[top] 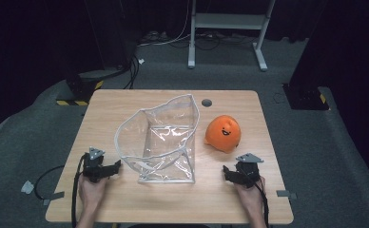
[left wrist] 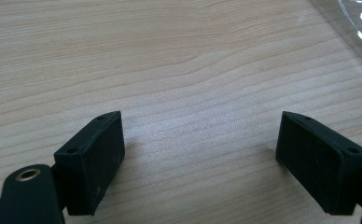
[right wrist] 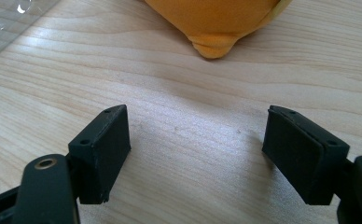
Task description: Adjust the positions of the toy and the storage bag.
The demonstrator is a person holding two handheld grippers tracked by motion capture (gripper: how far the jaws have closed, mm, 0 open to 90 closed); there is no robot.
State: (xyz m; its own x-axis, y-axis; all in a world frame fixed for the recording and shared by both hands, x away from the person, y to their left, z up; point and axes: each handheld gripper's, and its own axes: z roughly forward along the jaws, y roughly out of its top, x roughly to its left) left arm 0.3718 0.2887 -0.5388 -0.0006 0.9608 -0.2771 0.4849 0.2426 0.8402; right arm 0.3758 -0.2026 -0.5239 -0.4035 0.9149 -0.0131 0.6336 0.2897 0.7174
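Both grippers rested near the table's (top: 125,102) front edge, jaws spread and empty: the left gripper (top: 107,169) beside the clear plastic bag (top: 160,140), probably to steady its mouth, the right gripper (top: 231,174) facing the orange plush toy (top: 223,133) standing toward the right edge, likely to grasp it.

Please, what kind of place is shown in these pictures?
Probably a lab or recording studio, not a home. A small wooden table stands alone on grey carpet, dark curtains hang around it, cables run over the floor, and a white metal stand is behind. On the table lie a bag and an orange toy.
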